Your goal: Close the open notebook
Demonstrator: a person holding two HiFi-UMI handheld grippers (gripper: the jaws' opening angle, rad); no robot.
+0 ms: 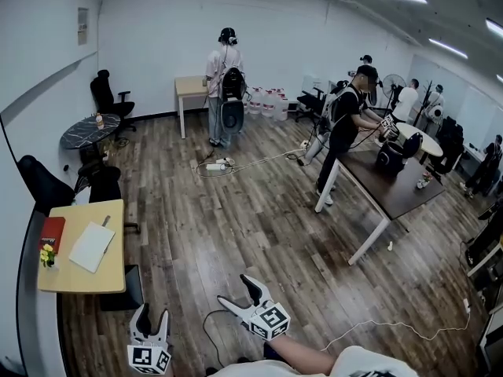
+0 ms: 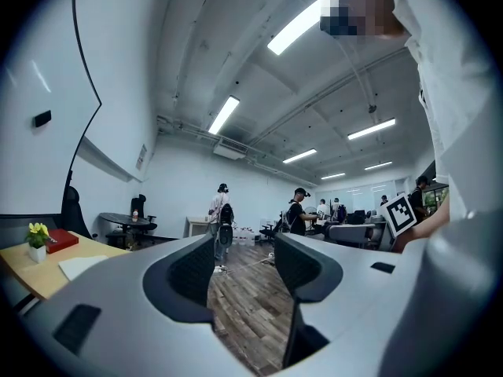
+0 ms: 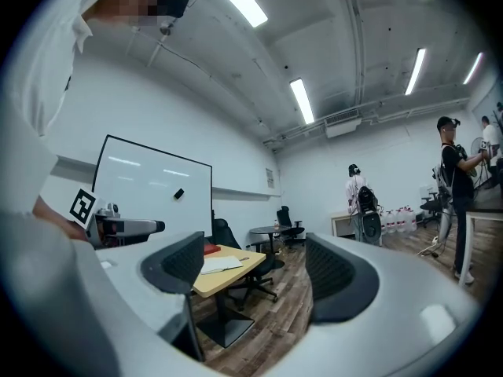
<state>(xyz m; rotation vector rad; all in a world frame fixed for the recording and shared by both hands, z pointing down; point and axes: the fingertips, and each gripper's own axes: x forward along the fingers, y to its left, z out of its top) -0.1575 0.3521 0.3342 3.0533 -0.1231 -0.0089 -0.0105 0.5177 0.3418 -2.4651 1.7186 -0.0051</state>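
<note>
Spanning room: wood floor point(image 1: 259, 210). Yellow-topped bench point(image 1: 78, 277) stood by left wall, well apart from both grippers. Left gripper point(image 1: 152, 314) sat low in head view, pointing level, jaws apart, nothing between, only floor beyond. Right gripper point(image 1: 238, 293) was near it, jaws wide apart, empty, aimed toward bench. Notebook point(image 1: 92, 247) lay flat mid-bench, white face up, untouched. Red book point(image 1: 53, 232) lay at bench's wall edge, left of notebook. Small flower pot point(image 1: 48, 256) stood just beside red book.
</note>
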